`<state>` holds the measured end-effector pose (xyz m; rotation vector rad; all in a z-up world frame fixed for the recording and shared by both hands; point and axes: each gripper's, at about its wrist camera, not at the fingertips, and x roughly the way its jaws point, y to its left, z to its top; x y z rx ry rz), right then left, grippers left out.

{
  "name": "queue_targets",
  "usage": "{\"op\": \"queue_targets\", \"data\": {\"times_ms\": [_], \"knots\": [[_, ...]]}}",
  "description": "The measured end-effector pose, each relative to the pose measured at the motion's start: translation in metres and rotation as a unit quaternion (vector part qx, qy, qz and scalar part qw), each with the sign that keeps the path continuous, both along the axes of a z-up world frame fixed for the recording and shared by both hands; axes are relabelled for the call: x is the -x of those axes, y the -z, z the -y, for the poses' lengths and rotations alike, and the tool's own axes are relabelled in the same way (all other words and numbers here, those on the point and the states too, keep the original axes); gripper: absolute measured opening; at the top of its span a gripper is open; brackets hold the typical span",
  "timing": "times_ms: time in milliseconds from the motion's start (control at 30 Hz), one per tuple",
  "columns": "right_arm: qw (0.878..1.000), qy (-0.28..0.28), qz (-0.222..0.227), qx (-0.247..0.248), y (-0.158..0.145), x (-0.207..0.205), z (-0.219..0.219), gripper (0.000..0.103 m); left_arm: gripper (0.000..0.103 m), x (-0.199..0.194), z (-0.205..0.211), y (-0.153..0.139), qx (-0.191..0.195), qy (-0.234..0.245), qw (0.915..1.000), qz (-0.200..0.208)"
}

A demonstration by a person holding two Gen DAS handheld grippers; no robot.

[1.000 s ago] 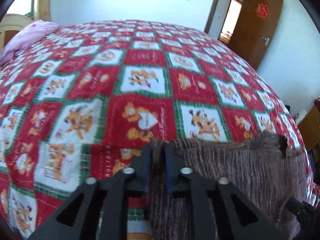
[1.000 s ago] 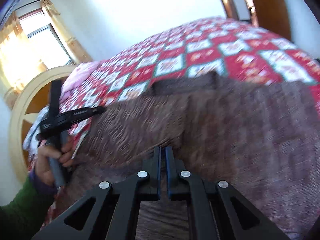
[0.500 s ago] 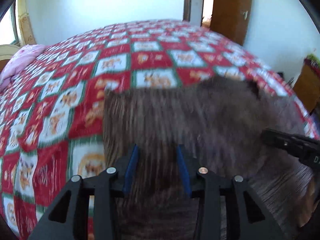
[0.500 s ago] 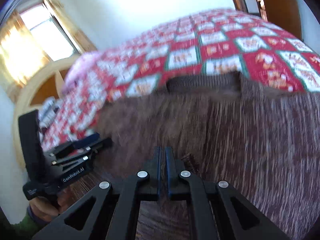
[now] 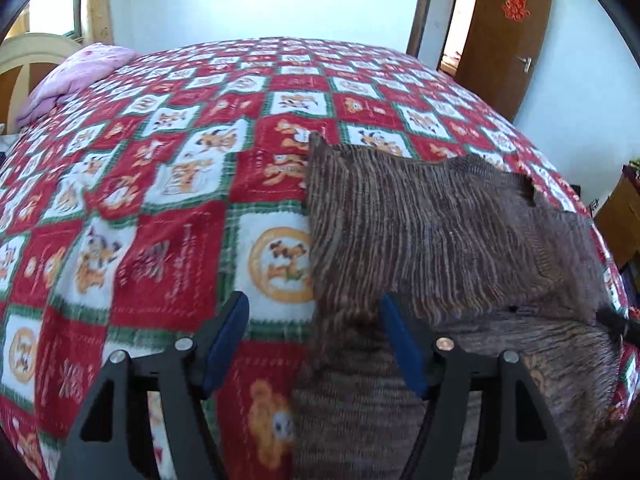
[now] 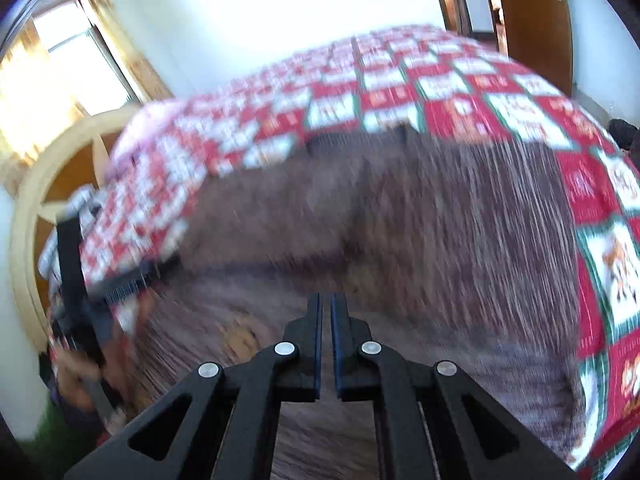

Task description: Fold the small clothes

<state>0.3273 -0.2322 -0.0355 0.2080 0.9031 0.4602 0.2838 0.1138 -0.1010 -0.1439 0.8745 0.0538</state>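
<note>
A brown ribbed knit garment [image 5: 432,232] lies on the red patterned bedspread [image 5: 168,184], its near part folded over. My left gripper [image 5: 314,320] is open above the garment's left edge, holding nothing. My right gripper [image 6: 326,304] has its jaws nearly together, low over the garment [image 6: 440,232]. The right wrist view is blurred, so I cannot tell whether cloth is pinched. The left gripper shows there at the left [image 6: 132,276].
A pink pillow [image 5: 76,76] lies at the bed's far left by a cream headboard [image 6: 32,184]. A brown door [image 5: 508,36] stands open at the far right. A wooden cabinet [image 5: 624,216] stands off the bed's right side.
My left gripper has opened, let go of the garment's edge and drawn back to the left. The near part of the garment now lies folded over. The right gripper is moving, jaws still together.
</note>
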Motion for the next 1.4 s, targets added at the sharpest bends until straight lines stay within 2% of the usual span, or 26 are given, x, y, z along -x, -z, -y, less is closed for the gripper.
{"op": "queue_targets", "data": {"times_ms": [100,200,233,267,333,367,433,500,567,633,667,767,867,967,1133,1267,1400], "knots": [[1.0,0.008,0.023,0.004,-0.003,-0.019,-0.022,0.005,0.071,0.014,-0.011,-0.01,0.003,-0.012,0.9999,0.01],[1.0,-0.005,-0.022,0.022,0.026,-0.039,-0.045,0.005,0.071,0.033,-0.029,-0.02,0.005,-0.022,0.9996,0.018],[0.998,-0.014,-0.053,0.042,0.043,-0.044,-0.053,0.005,0.071,0.039,-0.034,-0.022,0.001,-0.021,0.9996,0.02],[0.998,-0.014,-0.049,0.04,0.044,-0.041,-0.053,0.005,0.071,0.047,-0.04,-0.024,-0.004,-0.018,0.9996,0.021],[0.997,-0.005,-0.059,0.044,0.036,-0.031,-0.05,0.005,0.071,0.065,-0.05,-0.027,-0.014,-0.006,0.9996,0.026],[0.997,0.002,-0.07,0.028,0.027,-0.019,-0.043,0.005,0.071,0.075,-0.054,-0.028,-0.012,0.002,0.9995,0.03],[0.998,-0.008,-0.055,-0.011,0.006,0.007,-0.031,0.005,0.071,0.095,-0.061,-0.029,-0.001,0.026,0.9992,0.031],[0.999,-0.016,-0.032,-0.003,-0.011,0.034,-0.025,0.006,0.071,0.116,-0.062,-0.027,0.007,0.056,0.998,0.029],[1.0,-0.015,-0.002,0.02,-0.023,0.066,-0.016,0.017,0.071,0.135,-0.059,-0.023,0.015,0.086,0.9959,0.024],[0.999,-0.005,0.017,0.032,-0.029,0.097,-0.007,0.039,0.071,0.151,-0.053,-0.017,0.023,0.115,0.993,0.013],[0.999,0.0,0.023,0.034,-0.03,0.109,-0.004,0.042,0.071,0.157,-0.049,-0.015,0.023,0.125,0.9918,0.008],[0.999,0.006,0.027,0.029,-0.025,0.142,-0.001,0.043,0.071,0.177,-0.036,-0.005,0.023,0.153,0.9878,-0.014],[1.0,0.0,0.018,0.001,-0.02,0.163,-0.001,0.043,0.071,0.191,-0.03,0.002,0.049,0.168,0.9838,-0.038],[1.0,-0.021,0.019,-0.012,-0.018,0.179,-0.014,0.043,0.071,0.202,-0.026,0.006,0.055,0.177,0.9809,-0.057],[0.998,-0.062,0.015,-0.025,-0.016,0.187,-0.04,0.043,0.064,0.219,-0.028,0.015,0.085,0.175,0.9768,-0.09],[0.993,-0.111,0.004,-0.041,-0.011,0.193,-0.063,0.043,0.064,0.235,-0.031,0.013,0.093,0.184,0.9738,-0.095],[0.992,-0.122,-0.004,-0.034,-0.004,0.195,-0.078,0.043,0.064,0.242,-0.028,0.021,0.119,0.192,0.9671,-0.117]]}}
